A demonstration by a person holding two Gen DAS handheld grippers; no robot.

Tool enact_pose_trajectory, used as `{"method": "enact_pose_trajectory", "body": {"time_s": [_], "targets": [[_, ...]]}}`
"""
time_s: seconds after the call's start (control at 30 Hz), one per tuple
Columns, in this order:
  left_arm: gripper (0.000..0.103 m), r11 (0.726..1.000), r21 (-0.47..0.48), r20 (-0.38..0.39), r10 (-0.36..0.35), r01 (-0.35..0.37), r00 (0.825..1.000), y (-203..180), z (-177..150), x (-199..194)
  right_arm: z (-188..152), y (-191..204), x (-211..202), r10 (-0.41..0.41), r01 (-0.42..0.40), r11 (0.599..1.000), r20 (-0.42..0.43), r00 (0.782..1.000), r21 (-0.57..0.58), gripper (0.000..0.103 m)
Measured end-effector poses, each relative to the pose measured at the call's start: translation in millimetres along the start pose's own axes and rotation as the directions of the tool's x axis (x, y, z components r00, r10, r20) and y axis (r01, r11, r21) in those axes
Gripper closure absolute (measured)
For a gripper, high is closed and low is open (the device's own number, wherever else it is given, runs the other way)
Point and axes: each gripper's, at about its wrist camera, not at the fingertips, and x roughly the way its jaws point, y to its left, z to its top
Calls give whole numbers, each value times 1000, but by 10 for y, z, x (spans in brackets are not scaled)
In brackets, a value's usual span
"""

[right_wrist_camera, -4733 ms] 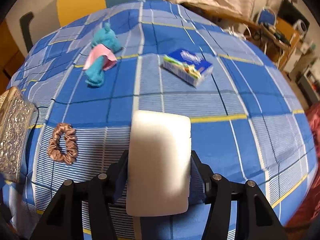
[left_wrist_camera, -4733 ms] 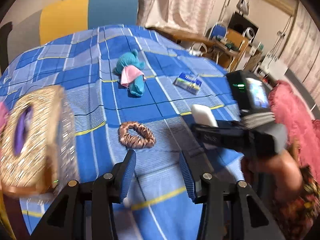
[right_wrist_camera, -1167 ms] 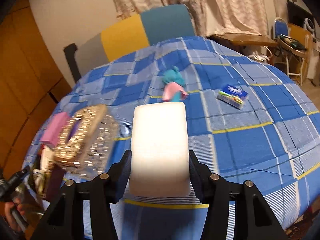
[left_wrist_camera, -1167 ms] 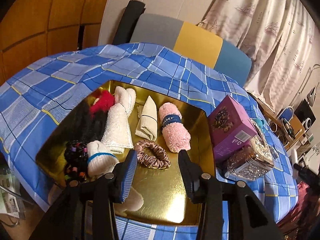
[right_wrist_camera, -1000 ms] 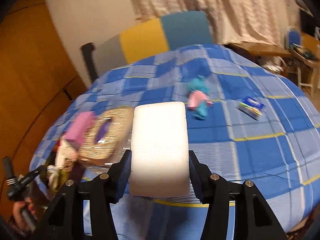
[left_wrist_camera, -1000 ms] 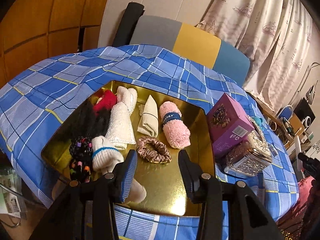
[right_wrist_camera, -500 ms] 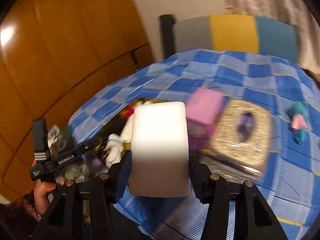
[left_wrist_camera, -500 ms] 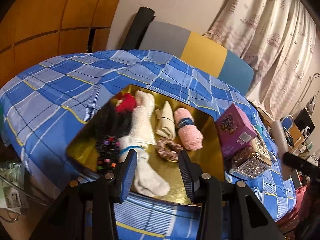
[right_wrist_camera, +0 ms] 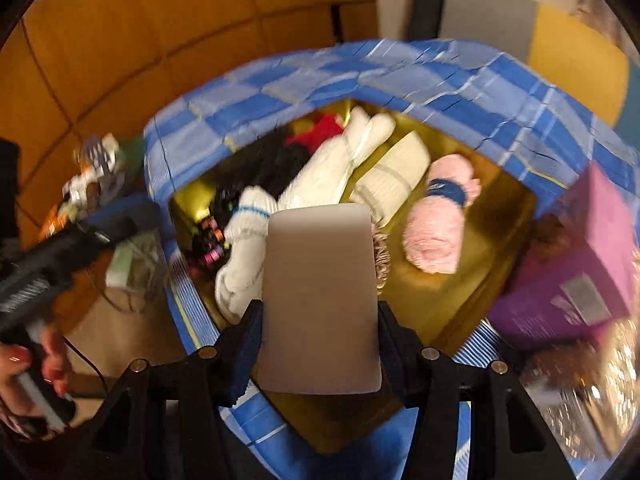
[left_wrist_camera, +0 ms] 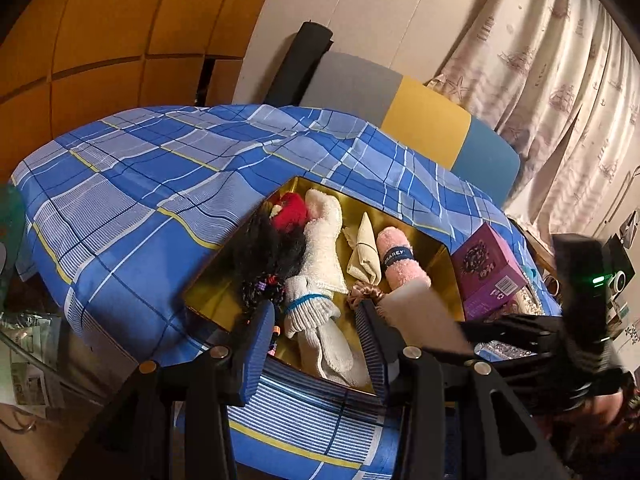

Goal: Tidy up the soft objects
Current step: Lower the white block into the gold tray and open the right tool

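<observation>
Right wrist view: white sponge (right_wrist_camera: 320, 300) clamped between right gripper (right_wrist_camera: 318, 344) fingers above gold tray (right_wrist_camera: 496, 232); left gripper (left_wrist_camera: 316, 344) fingers apart, empty.

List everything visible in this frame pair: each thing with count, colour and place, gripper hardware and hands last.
gold tray: one, gold, on the blue checked bedspread
pink rolled towel: one, pink with dark band, in tray
beige folded cloth: one, in tray
white socks: several, white, one blue-striped, in tray
red item: one, tray's far corner
black hair items: black, tray's left side
scrunchie: one, brown, in tray
purple box: one, right of tray
white sponge: one, white, over tray
left gripper: open
right gripper: shut on white sponge
hand: one, on left gripper's handle
</observation>
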Motion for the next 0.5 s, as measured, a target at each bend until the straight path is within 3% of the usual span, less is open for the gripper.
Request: {"method": "enact_pose_trajectory", "body": {"time_s": [0.1,0.23,0.5], "targets": [[60,1000,-6,2,-6,6,1000,-7,5,-8,34,7,124,5,-6,1000,-54,999,-26,47],[60,1000,-19,-2,-15,15,1000,11,2,2,49,-71,214,56,-54,998,-85,995,25,42],[60,1000,-20,-8,-12,12,1000,9,-12,9,-33,-185,76,39,-35,992,-27,999,125,38]]}}
